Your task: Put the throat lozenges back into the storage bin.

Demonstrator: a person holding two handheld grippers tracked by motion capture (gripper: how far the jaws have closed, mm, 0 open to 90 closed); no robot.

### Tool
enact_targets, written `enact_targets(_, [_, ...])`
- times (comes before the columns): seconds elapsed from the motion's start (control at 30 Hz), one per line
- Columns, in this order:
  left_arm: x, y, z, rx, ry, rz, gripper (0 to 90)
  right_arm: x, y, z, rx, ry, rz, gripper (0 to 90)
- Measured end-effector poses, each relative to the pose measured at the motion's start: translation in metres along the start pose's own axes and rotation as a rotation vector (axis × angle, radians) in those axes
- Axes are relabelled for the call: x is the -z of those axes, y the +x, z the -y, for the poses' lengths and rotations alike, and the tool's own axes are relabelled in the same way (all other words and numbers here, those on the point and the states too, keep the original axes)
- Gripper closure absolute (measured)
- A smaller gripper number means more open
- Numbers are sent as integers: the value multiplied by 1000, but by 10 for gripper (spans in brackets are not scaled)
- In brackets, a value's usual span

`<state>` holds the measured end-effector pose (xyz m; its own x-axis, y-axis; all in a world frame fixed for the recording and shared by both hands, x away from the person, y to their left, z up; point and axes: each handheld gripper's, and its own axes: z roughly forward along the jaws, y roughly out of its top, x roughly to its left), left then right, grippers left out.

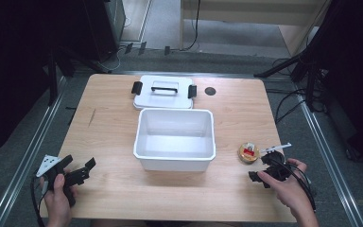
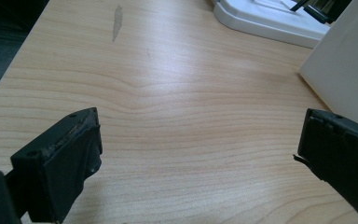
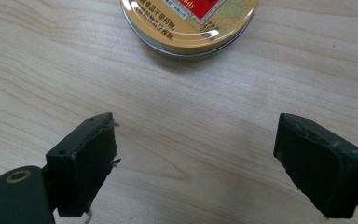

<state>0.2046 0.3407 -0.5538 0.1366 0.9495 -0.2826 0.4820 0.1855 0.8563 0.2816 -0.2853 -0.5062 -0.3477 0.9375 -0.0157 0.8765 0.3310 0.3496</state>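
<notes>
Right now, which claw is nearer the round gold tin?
Right. The right claw sits just short of the tin; the left claw is across the table, beyond the white bin.

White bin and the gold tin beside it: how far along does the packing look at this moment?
Done: the lid is already off and lies behind the white bin, which looks empty. In hand: nothing gripped; the right gripper is open, facing the gold tin but short of it. The left gripper is open over bare table. Left, probably: grasping the tin, binning it, replacing the lid.

High view overhead, facing forward over table (image 1: pixel 108 142). Tool views low, close; right shares tin (image 3: pixel 191 23) with overhead.
</notes>
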Motion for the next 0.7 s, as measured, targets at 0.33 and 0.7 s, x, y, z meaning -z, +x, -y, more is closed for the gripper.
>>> enact_targets(0.33, [0,0,0,0,1,1,3,-5,10,-25,25,149,23,129])
enact_targets(0.7, [0,0,0,2,1,3,3,-12,19,-56,-13,251,23,26])
